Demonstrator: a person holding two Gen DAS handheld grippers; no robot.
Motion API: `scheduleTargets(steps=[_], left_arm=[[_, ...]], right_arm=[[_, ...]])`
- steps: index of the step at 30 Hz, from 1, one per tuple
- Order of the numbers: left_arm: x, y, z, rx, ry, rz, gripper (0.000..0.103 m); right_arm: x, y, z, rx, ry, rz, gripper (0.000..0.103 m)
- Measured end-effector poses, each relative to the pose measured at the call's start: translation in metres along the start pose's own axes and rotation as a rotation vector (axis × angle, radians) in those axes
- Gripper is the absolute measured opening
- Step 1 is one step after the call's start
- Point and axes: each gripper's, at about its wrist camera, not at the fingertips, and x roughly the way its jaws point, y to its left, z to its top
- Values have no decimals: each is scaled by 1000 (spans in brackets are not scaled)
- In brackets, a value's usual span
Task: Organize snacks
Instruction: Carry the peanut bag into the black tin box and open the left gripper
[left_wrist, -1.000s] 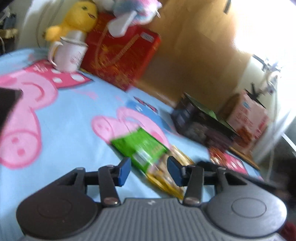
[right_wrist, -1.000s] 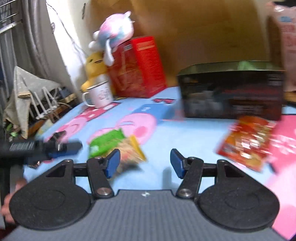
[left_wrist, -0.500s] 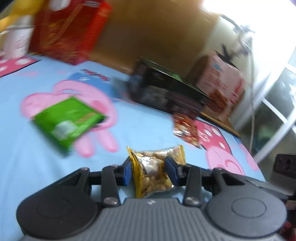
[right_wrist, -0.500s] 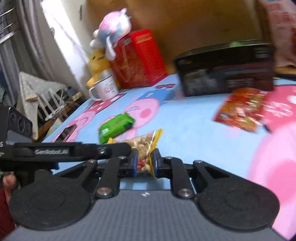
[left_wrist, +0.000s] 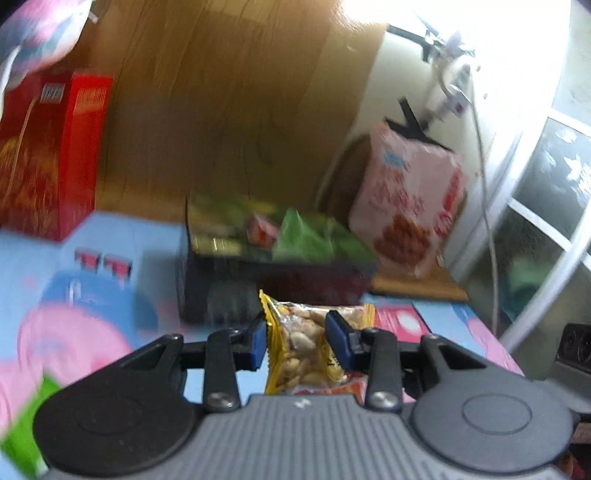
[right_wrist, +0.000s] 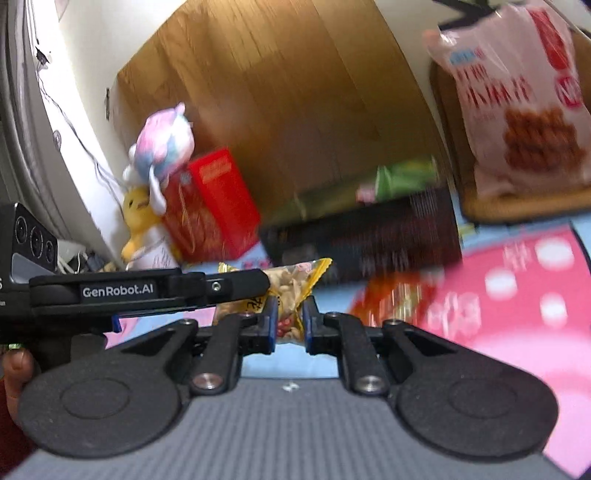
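Lifted off the bed since 1 second back: yellow peanut packet (left_wrist: 301, 341), then flat beside the green packet, now up between both sets of jaws. Left gripper (left_wrist: 297, 341) jaws closing in, blue pads pressed on either side of the packet's clear middle. Right gripper (right_wrist: 289, 325) jaws nearly together, pinching the packet's lower end; jaws wide apart and empty 1 second back. Seen from the right wrist: left gripper's black finger crossing in from the left edge, tip on the packet, a thumb showing low at that edge. Packet held in the air in front of the open black box (left_wrist: 266, 291), not touching it. Inside the box: green packets (left_wrist: 314, 238) and a small red one, all blurred. Red-orange snack packet (right_wrist: 395, 299) flat on the blue cartoon-print bedsheet (left_wrist: 29, 258), just right of the right gripper. Corner of another green packet (left_wrist: 22, 428) low at the left wrist view's left edge. Behind: red carton (right_wrist: 214, 206), pastel plush toy (right_wrist: 162, 142) on top of it, yellow plush (right_wrist: 138, 218) beside it, big pink snack bag (left_wrist: 410, 206) standing right of the box.
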Motion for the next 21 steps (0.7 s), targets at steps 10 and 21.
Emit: scheduleTargets(steps=[10, 21], left_arm=[[84, 21, 65, 10, -8, 165, 37], [-12, 98, 12, -99, -32, 204, 36]], right_arm=[[87, -33, 62, -76, -96, -94, 26], [23, -71, 40, 49, -112, -113, 37]])
